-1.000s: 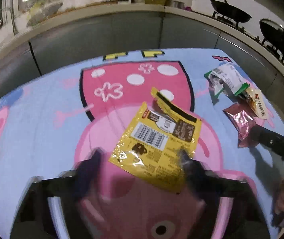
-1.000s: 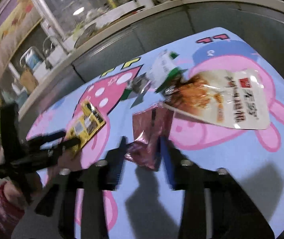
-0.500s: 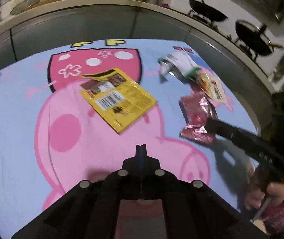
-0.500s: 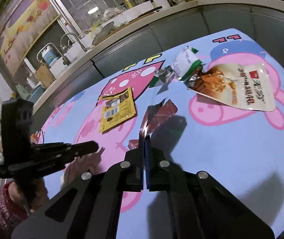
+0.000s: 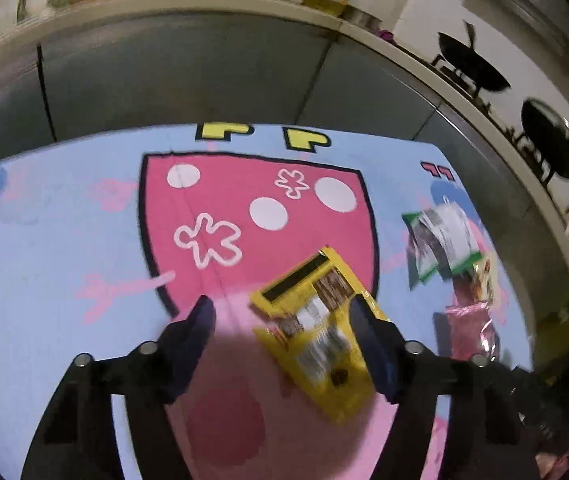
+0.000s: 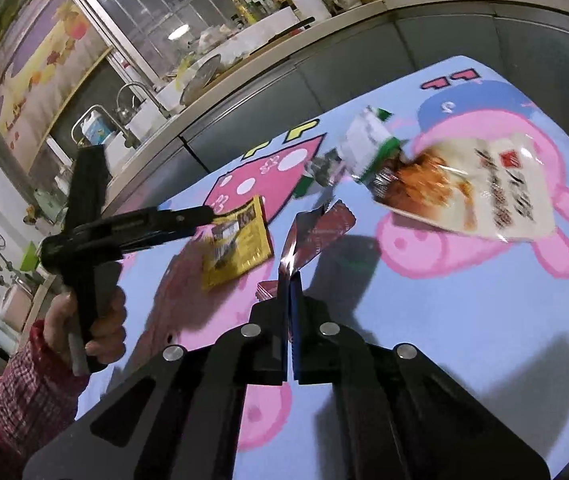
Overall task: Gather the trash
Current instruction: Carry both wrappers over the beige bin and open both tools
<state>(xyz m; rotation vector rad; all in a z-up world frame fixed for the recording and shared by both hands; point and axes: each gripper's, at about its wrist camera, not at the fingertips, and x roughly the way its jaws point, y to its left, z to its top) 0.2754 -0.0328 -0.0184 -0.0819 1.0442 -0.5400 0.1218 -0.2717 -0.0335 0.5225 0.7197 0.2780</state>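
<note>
Left claw [image 5: 280, 316] is apart, jaws just been opening, hanging over the yellow wrapper [image 5: 316, 328]. The wrapper lies flat on the cartoon cloth [image 5: 64, 240] covering the counter, under the right-hand side of the gap, one finger [image 5: 368, 344] overlapping its edge. Pads aren't pressing on it, so no grip yet. The view is blurred; can't tell if that finger touches the foil.

Right claw [image 6: 289, 280] is together, clamped on the dark red foil wrapper [image 6: 316, 232], pinched at its near end. The rest stands up off the cloth and flops forward.

Remaining trash: green-and-white wrapper [image 6: 364, 148] and the big white snack pouch [image 6: 484, 192] at the far right of the cloth, touching or overlapping each other, well apart from the yellow one.

Handling, my read:
- All of it is thin film: near weightless, limp, slick, crinkly. Nothing fragile.
- Yellow wrapper is flat against soft cloth, so a straight-down pinch will likely skate or grab cloth too. Its torn black-striped top flap [image 5: 300, 276] looks slightly lifted; I'd take hold there, or at a corner, with one pad under the edge.
- Red wrapper is held on a small bite near the end; could slip out if swung fast.
- White pouch is the widest and looks stiffer; its sealed edge is the best hold.
</note>
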